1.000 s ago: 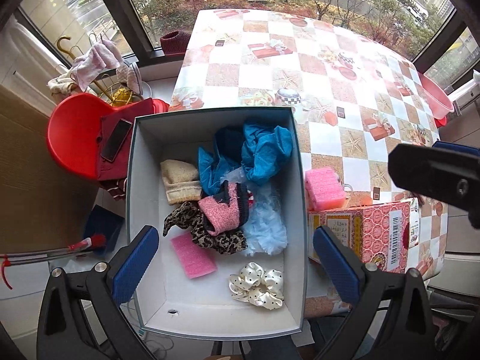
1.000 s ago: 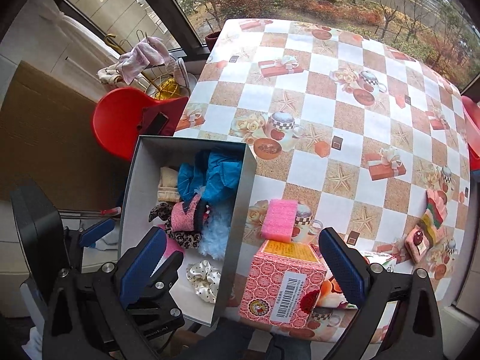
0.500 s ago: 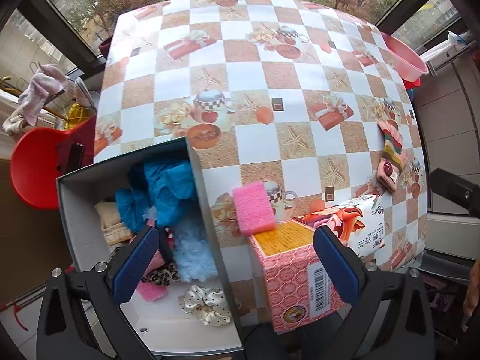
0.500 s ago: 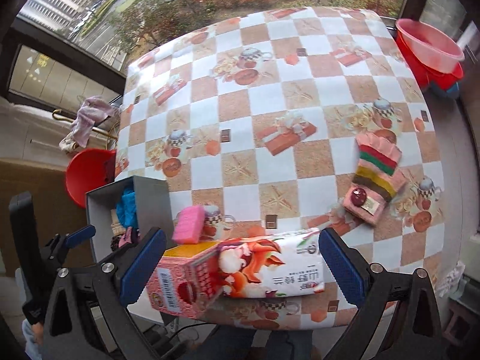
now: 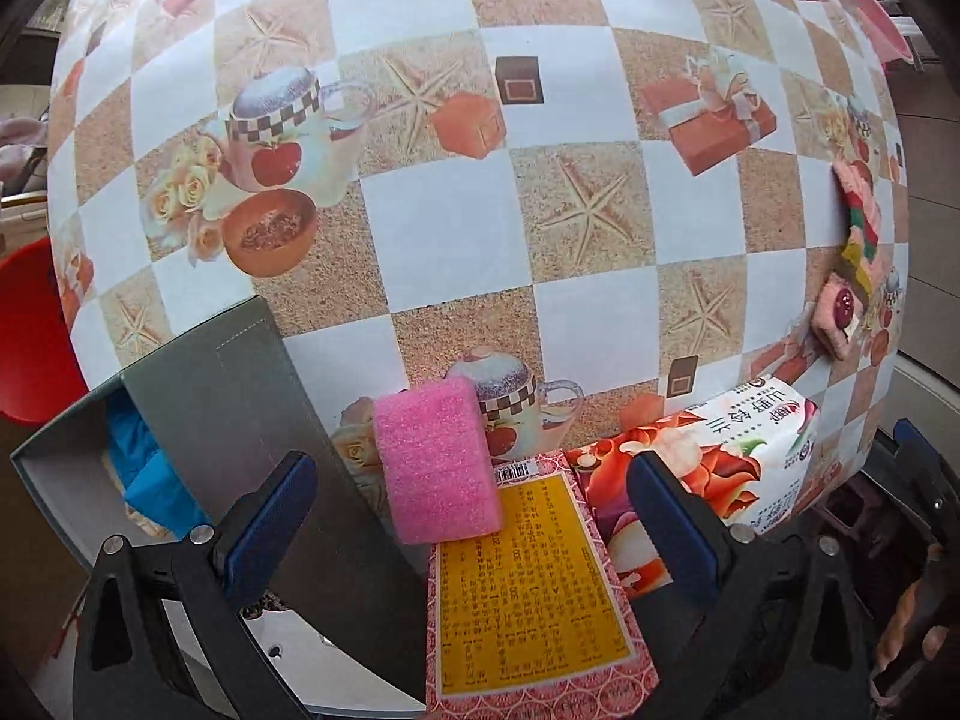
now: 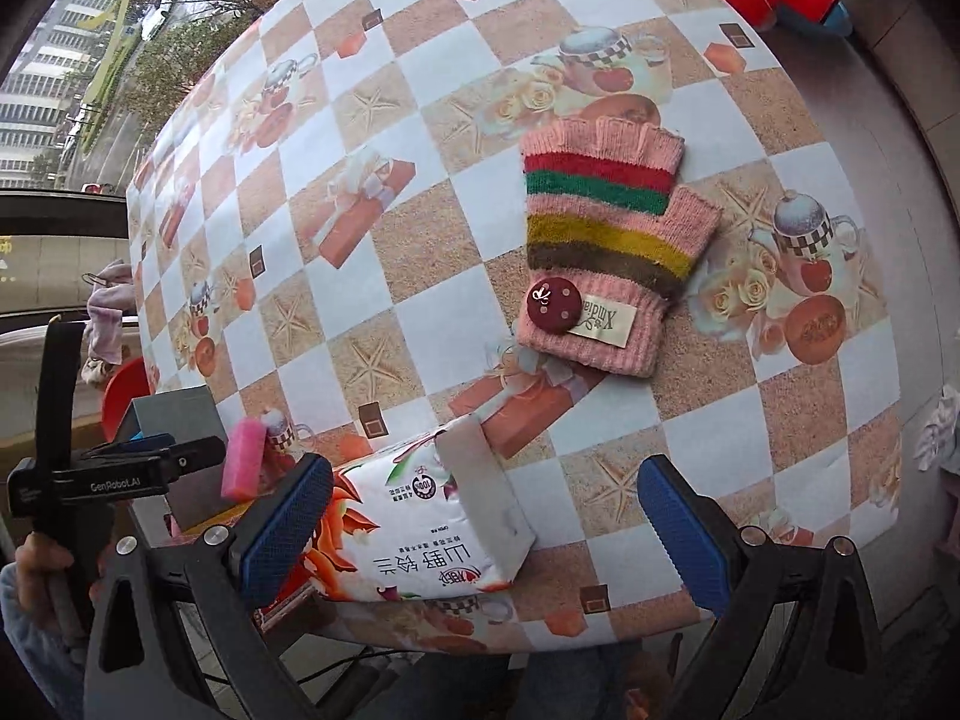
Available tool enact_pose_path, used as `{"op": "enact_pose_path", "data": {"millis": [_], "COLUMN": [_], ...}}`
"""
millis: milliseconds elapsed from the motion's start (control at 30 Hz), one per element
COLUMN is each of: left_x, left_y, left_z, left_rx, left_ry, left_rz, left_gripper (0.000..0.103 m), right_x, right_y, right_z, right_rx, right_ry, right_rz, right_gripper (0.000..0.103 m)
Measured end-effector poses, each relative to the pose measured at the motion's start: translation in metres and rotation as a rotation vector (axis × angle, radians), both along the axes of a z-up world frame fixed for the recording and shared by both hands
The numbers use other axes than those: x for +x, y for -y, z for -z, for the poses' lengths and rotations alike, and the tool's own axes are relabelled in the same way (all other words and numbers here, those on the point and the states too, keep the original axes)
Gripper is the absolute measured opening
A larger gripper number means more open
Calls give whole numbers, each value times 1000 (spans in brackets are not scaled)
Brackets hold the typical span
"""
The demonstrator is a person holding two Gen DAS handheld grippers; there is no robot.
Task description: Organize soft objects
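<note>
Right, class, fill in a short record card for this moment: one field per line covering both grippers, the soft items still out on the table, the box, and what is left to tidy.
left gripper: open, empty, fingers either side of the pink sponge
right gripper: open, empty, facing the striped knit glove
pink sponge: leaning on the red patterned carton, beside the grey box
striped knit glove: flat on the tablecloth, apart from everything else
tissue pack: lying near the table's front edge
grey box: holds blue cloth
left to tidy: sponge and glove, probably

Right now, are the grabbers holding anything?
Nothing is held. The left hand-held gripper is open near the pink sponge; the right hand-held gripper is open before the striped glove.
</note>
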State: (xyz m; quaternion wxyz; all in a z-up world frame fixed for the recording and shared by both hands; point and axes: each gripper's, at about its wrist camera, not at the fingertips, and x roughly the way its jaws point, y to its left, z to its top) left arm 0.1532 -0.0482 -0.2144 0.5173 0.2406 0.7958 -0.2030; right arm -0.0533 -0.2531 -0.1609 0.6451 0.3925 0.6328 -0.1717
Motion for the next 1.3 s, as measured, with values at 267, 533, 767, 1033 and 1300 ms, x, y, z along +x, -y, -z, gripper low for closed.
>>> {"op": "enact_pose_path", "data": {"millis": [267, 533, 767, 1033, 1300], "left_x": [-8, -17, -26, -32, -35], "left_y": [10, 22, 18, 8, 7], "left_z": [37, 48, 73, 98, 95], "left_rx": [118, 157, 232, 312, 242], "left_ry": [-84, -127, -171, -208, -224], "left_rz": [70, 114, 136, 143, 120], "left_gripper": [103, 103, 103, 99, 40], "right_x": [5, 26, 38, 44, 37], "right_y": [30, 62, 66, 63, 64], "right_z": [27, 58, 83, 88, 78], "right_rx": [-2, -80, -96, -120, -174], "right_ry": [-13, -48, -76, -70, -70], "right_rz": [47, 67, 24, -17, -34], "right_gripper": [102, 102, 102, 96, 38]}}
